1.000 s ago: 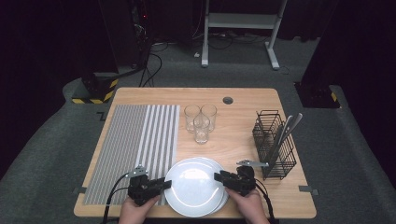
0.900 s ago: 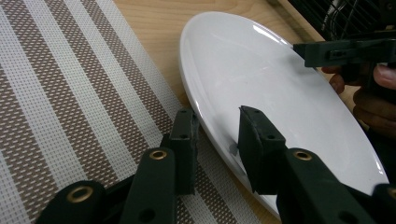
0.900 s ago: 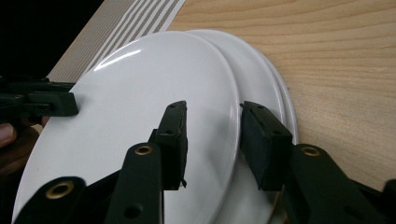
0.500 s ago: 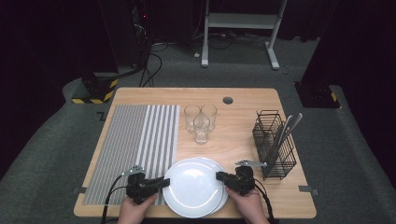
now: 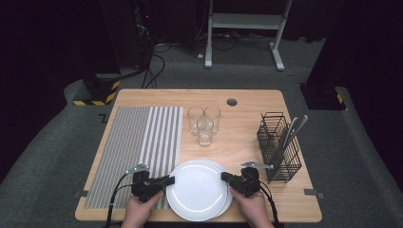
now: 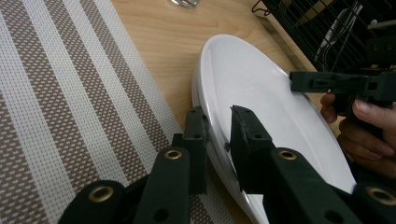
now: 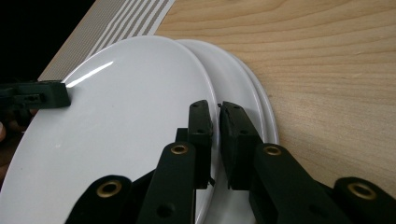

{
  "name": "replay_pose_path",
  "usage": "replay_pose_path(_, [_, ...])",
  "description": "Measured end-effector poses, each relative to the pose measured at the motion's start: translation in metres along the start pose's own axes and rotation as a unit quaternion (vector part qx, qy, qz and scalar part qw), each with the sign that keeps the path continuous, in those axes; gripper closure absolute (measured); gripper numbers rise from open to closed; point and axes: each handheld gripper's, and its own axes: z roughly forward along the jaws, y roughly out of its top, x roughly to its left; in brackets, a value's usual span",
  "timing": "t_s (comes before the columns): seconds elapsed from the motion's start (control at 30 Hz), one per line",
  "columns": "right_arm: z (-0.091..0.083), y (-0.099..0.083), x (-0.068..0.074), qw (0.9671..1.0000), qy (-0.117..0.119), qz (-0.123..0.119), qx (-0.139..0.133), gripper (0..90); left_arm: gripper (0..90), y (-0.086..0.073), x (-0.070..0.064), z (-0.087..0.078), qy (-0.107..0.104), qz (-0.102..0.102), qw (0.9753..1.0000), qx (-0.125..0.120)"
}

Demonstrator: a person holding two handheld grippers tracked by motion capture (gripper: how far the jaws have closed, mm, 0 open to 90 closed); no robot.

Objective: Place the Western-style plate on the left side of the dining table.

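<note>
A stack of white plates sits at the table's front edge. The top plate (image 5: 197,190) lies slightly left of the lower plates (image 5: 229,192). My left gripper (image 5: 170,180) is shut on the top plate's left rim; in the left gripper view its jaws (image 6: 217,123) pinch the rim of the plate (image 6: 261,93). My right gripper (image 5: 224,178) is shut on the opposite rim, and in the right gripper view (image 7: 214,114) the rim of the top plate (image 7: 126,107) sits between the jaws, above the lower plates (image 7: 243,84). A hand holds each gripper.
A striped grey placemat (image 5: 138,147) covers the left of the wooden table (image 5: 247,123). Three clear glasses (image 5: 204,123) stand mid-table. A black wire caddy (image 5: 280,147) holding cutlery (image 5: 290,133) stands just right of the right gripper.
Both grippers have closed in on the top plate's rims. The top plate now sits a little left of the plates under it.
</note>
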Motion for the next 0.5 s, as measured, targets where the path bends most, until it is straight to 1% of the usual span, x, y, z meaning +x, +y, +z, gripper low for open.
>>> replay_pose_path(0.1, [0.0,0.001,-0.001,1.0,0.002,0.003,-0.002,82.9,76.7,0.003,0.0,0.002,0.004,0.002,1.0,-0.001])
replay_pose_path(0.17, [0.0,0.003,-0.002,0.9999,0.004,0.01,-0.007,83.1,77.6,0.008,0.001,0.003,0.005,0.004,1.0,-0.002])
replay_pose_path(0.23, [0.0,0.003,-0.002,0.9999,0.005,0.011,-0.009,83.2,77.8,0.011,0.0,0.005,0.008,0.006,0.9999,-0.005])
replay_pose_path(0.33, [-0.001,0.006,-0.004,0.9997,0.004,0.016,-0.017,83.3,78.4,0.016,0.0,0.01,0.011,0.005,0.9998,-0.013])
replay_pose_path(0.47, [-0.003,0.009,-0.007,0.9995,0.002,0.02,-0.025,83.5,78.4,0.02,0.0,0.017,0.015,0.009,0.9997,-0.016])
replay_pose_path(0.5, [-0.004,0.01,-0.008,0.9994,0.0,0.02,-0.029,83.6,78.3,0.021,0.0,0.019,0.014,0.01,0.9996,-0.021])
